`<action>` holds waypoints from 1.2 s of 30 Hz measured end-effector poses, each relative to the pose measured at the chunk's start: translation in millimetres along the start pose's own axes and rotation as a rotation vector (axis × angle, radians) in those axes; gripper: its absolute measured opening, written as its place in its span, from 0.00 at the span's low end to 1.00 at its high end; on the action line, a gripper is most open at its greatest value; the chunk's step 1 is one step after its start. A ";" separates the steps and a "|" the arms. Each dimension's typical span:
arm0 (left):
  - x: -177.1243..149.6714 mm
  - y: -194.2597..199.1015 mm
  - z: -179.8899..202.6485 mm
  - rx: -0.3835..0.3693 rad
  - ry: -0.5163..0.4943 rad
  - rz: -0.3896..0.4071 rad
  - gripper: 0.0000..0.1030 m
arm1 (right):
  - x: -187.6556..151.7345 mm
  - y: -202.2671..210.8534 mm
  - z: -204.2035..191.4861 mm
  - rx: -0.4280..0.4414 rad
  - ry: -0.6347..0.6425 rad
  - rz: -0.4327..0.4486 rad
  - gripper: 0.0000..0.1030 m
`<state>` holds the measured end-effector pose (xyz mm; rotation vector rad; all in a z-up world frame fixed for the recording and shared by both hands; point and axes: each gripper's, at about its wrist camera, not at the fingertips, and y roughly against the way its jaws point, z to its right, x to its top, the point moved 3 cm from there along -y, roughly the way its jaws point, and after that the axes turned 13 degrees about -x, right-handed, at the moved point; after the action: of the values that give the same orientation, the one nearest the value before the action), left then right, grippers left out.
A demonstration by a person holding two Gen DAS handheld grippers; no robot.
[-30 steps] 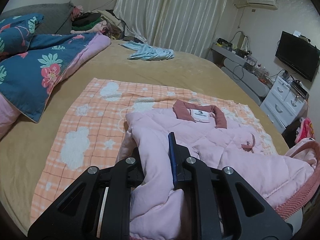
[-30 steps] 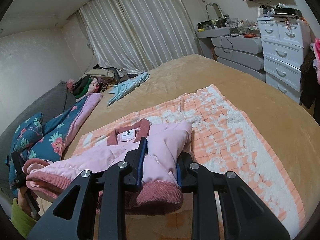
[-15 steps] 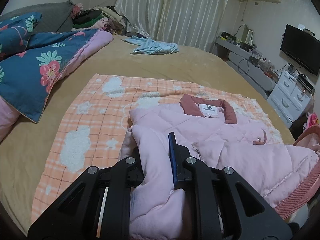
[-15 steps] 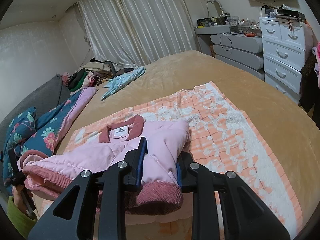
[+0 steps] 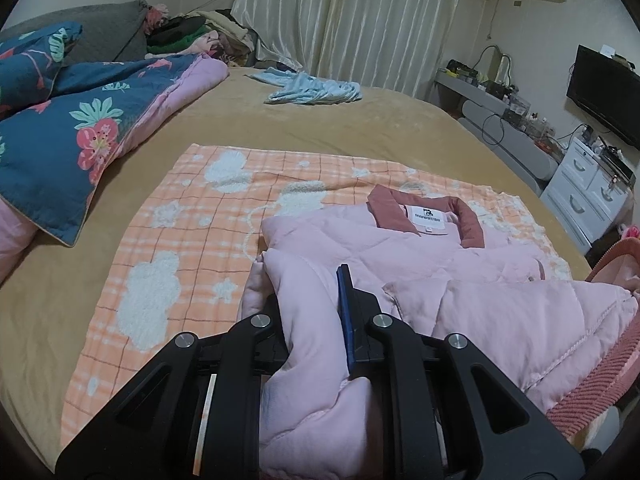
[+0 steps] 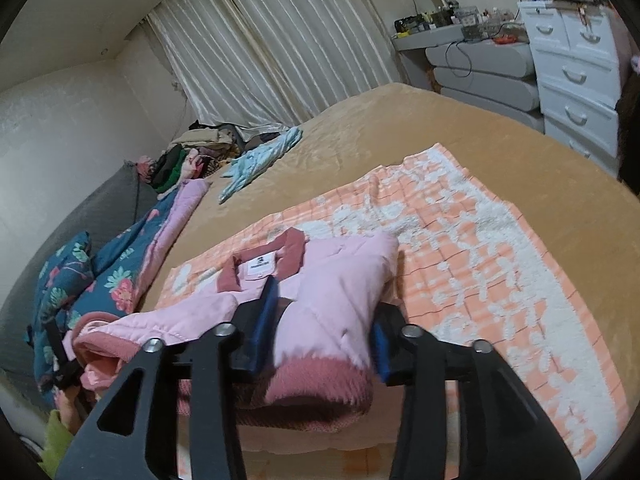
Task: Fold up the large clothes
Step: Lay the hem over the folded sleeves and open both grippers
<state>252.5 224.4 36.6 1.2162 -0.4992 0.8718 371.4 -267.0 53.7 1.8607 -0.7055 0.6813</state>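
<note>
A wide bed (image 5: 328, 128) under a tan cover fills both views. An orange-and-white checked blanket (image 5: 192, 216) is spread flat over its near part, and a pink padded jacket (image 5: 420, 264) lies on that blanket, its dusty-red collar (image 5: 468, 224) with a white label pointing away toward the curtains (image 5: 352, 20). The jacket's ribbed red hem hangs at the near edge of the bed.

A blue floral quilt (image 5: 68, 120) with a pink lining is bunched along one side of the bed, just beside the blanket's edge but not covering it. A pale blue garment (image 5: 316, 90) lies crumpled farther off on the tan cover, well apart from the jacket, and a heap of clothes (image 5: 192, 34) sits in the far corner against the curtains. Beyond the bed stand a white chest of drawers (image 6: 576, 64), a grey shelf crowded with small items, and a wall-mounted television (image 5: 604, 96). Nothing lies on top of the jacket.

The left claw (image 5: 312, 320) angles down at the jacket's near corner and is clamped tight on a thick fold of pink fabric, which bulges between its jaws. The right claw (image 6: 320, 328) also tilts down at the jacket's other near corner; its jaws are opening, with the jacket's sleeve end and red cuff between them and a gap showing beside the blue pads (image 6: 262, 320).
</note>
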 end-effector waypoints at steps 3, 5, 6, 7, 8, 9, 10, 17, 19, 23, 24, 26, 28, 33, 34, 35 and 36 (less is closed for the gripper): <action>0.7 -2.0 -1.6 0.002 -0.001 -0.002 0.09 | 1.3 0.7 -3.5 0.012 0.005 0.009 0.59; 0.7 -2.0 -1.3 0.002 -0.001 -0.002 0.09 | 1.8 2.5 -7.3 0.014 0.020 0.021 0.68; 0.7 -1.7 -0.9 0.001 0.000 -0.001 0.09 | 1.7 3.7 -8.5 0.014 0.026 0.028 0.71; 1.1 -2.6 -2.4 0.001 0.000 -0.002 0.09 | 1.9 5.7 -9.6 0.007 0.033 0.042 0.77; 0.9 -2.2 -1.2 0.000 0.001 -0.001 0.09 | 2.4 8.6 -10.2 0.005 0.040 0.060 0.82; 0.8 -2.1 -0.6 0.001 0.001 -0.001 0.09 | 2.9 12.0 -10.4 0.015 0.045 0.078 0.83; 0.9 -2.2 -0.4 0.000 0.000 -0.001 0.09 | 3.5 15.0 -9.9 0.026 0.047 0.092 0.85; 2.5 -8.5 -3.3 0.004 0.001 -0.007 0.10 | 0.2 43.9 14.3 0.030 0.012 0.234 0.96; 2.4 -8.1 -3.1 0.003 0.005 -0.007 0.10 | -4.4 46.2 30.3 0.031 -0.035 0.252 0.96; 3.4 -18.1 -9.4 0.002 0.023 -0.012 0.11 | -22.4 22.4 52.2 -0.002 -0.069 0.159 0.96; 3.4 -18.9 -10.0 0.002 0.026 -0.011 0.11 | -28.4 12.6 51.1 -0.014 -0.040 0.125 0.96; 3.1 -19.7 -10.8 -0.003 0.030 -0.009 0.12 | -39.5 -3.8 45.7 -0.038 0.008 0.077 0.96; 3.4 -19.8 -11.4 -0.002 0.032 -0.009 0.13 | -49.7 -23.9 39.0 -0.044 0.043 0.024 0.96; 6.6 -16.4 -7.4 -0.021 0.036 0.002 0.33 | -70.3 -59.2 26.7 -0.049 0.063 -0.052 0.96; 7.3 -15.2 -5.7 -0.025 0.032 0.006 0.36 | -74.0 -64.5 24.3 -0.052 0.070 -0.065 0.96; 8.3 -13.3 -3.1 -0.034 0.028 0.009 0.45 | -77.6 -67.5 22.5 -0.050 0.076 -0.074 0.96; 9.0 -11.4 -1.0 -0.052 0.026 0.012 0.51 | -80.7 -69.4 20.8 -0.048 0.079 -0.081 0.96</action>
<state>266.9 227.1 36.2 1.1537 -0.5058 0.8788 370.5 -249.2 -53.3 1.7984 -0.5879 0.6756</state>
